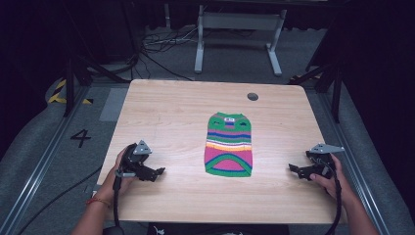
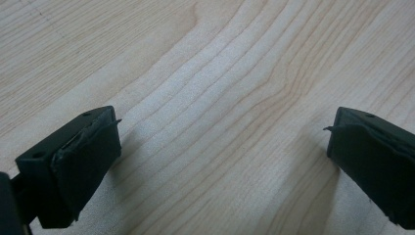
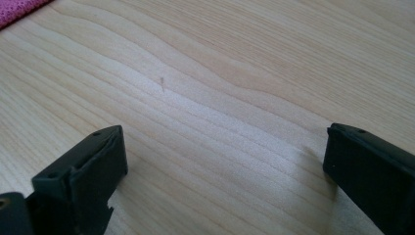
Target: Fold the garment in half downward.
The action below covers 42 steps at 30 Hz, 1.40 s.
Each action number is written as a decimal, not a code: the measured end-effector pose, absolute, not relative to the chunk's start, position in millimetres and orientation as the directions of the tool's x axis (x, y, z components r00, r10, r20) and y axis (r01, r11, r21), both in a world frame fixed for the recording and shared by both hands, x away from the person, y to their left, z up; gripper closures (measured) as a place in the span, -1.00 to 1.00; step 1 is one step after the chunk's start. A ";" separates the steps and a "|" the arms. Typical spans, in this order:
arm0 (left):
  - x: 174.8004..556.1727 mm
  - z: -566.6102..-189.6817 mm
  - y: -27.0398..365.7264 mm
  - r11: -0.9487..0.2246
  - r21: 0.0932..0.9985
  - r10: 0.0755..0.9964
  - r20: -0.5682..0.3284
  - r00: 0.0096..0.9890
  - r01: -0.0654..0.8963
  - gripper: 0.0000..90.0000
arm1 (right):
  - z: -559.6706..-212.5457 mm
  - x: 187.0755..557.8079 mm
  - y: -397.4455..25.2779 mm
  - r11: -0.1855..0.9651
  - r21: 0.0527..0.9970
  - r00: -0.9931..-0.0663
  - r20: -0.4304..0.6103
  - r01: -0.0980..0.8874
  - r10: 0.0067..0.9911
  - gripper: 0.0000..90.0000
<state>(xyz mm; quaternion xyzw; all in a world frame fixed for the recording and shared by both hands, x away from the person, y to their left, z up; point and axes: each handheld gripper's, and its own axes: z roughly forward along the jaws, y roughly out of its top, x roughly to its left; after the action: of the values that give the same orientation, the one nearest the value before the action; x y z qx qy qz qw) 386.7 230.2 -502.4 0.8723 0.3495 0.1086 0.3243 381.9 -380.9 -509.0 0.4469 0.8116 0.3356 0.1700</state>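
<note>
A small striped knit garment [image 1: 229, 144], green, pink, orange and blue, lies flat in the middle of the light wooden table [image 1: 171, 112]. My left gripper [image 1: 157, 172] rests near the front left of the table, jaws wide open [image 2: 222, 147] over bare wood, pointing toward the garment. My right gripper [image 1: 293, 170] sits near the front right edge, also open [image 3: 222, 161] with nothing between its jaws. A pink corner of the garment [image 3: 17, 9] shows at the top left of the right gripper view.
A round grommet hole [image 1: 252, 96] is at the table's back right. Beyond the table stand a white metal frame [image 1: 240, 34] and cables on the grey floor. A floor marking "4" [image 1: 80, 138] lies to the left.
</note>
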 end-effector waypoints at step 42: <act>416.2 -469.7 190.4 -0.596 0.673 0.591 -0.001 0.807 0.438 -0.54 | -491.6 389.5 -389.7 0.388 0.686 -0.540 0.008 0.616 0.842 -0.43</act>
<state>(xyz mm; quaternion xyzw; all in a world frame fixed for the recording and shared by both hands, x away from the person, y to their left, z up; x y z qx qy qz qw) 416.2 190.4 -469.7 0.8863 0.2902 0.1115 0.3431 389.5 -389.7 -491.6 0.4471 0.8148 0.3257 0.1736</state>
